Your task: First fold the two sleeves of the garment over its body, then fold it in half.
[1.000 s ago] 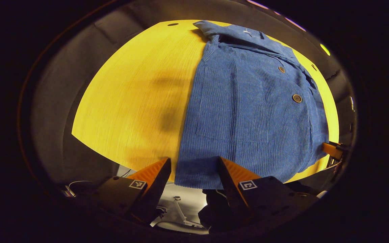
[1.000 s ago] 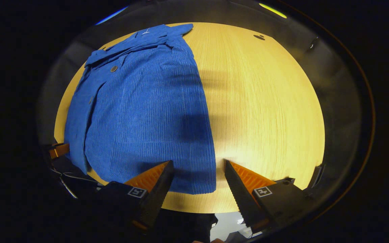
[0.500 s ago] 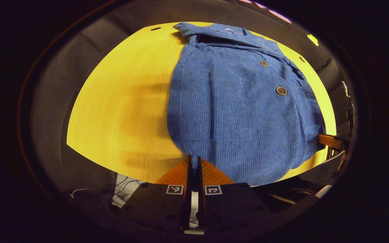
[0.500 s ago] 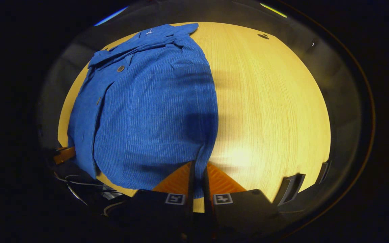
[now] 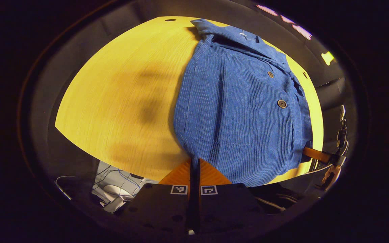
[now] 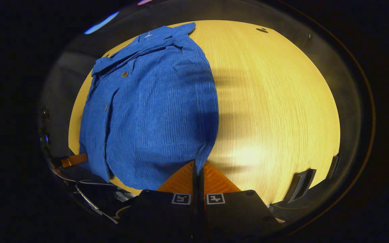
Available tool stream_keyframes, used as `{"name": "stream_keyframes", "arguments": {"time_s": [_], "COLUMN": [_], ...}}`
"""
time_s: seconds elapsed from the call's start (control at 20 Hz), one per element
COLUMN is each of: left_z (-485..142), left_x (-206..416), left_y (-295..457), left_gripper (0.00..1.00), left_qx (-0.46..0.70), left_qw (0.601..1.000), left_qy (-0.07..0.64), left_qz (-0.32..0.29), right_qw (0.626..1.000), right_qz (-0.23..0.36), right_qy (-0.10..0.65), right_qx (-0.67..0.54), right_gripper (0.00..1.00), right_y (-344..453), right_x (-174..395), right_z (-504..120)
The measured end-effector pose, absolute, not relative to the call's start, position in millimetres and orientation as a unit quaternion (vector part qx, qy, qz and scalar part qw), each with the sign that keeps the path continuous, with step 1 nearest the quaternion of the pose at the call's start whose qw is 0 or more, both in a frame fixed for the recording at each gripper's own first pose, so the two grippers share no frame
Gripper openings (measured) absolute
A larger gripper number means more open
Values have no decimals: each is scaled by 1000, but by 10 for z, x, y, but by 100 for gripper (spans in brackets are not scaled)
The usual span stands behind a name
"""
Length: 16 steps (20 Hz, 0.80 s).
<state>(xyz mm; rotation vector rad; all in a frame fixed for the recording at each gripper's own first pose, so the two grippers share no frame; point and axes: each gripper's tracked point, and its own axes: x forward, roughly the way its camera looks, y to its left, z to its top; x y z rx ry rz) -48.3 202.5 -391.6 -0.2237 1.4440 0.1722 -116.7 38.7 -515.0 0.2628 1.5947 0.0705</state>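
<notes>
Garment (image 5: 245, 111) lengthwise on table (image 5: 120, 101), collar far, hem toward both grippers.

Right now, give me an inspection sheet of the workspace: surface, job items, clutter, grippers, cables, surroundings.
Surface: wooden table, light grain, gripper shadows on it.
Job's things: blue corduroy shirt, buttoned, sleeves already folded in, collar at the far edge, near hem corners pinched.
Clutter: nothing seen on the table.
Grippers: left gripper shut on the shirt's hem corner; right gripper shut on the other hem corner.
Cables: loose cables below the table's near edge.
Surroundings: dark booth wall.
</notes>
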Motion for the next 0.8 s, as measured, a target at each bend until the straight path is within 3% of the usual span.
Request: {"name": "stream_keyframes", "arguments": {"time_s": [0.4, 0.8], "left_z": [-3460, -2768], "left_x": [-206, 520], "left_y": [1891, 1918], "left_gripper": [0, 0], "left_qx": [-114, -113], "left_qw": [761, 803], "left_qy": [637, 585], "left_qz": [40, 2], "right_qw": [700, 747], "right_qz": [64, 92], "right_qy": [695, 644], "right_qx": [154, 136], "right_gripper": [2, 2], "right_y": [572, 575], "right_x": [-814, 239], "right_z": [-4782, -4441]}}
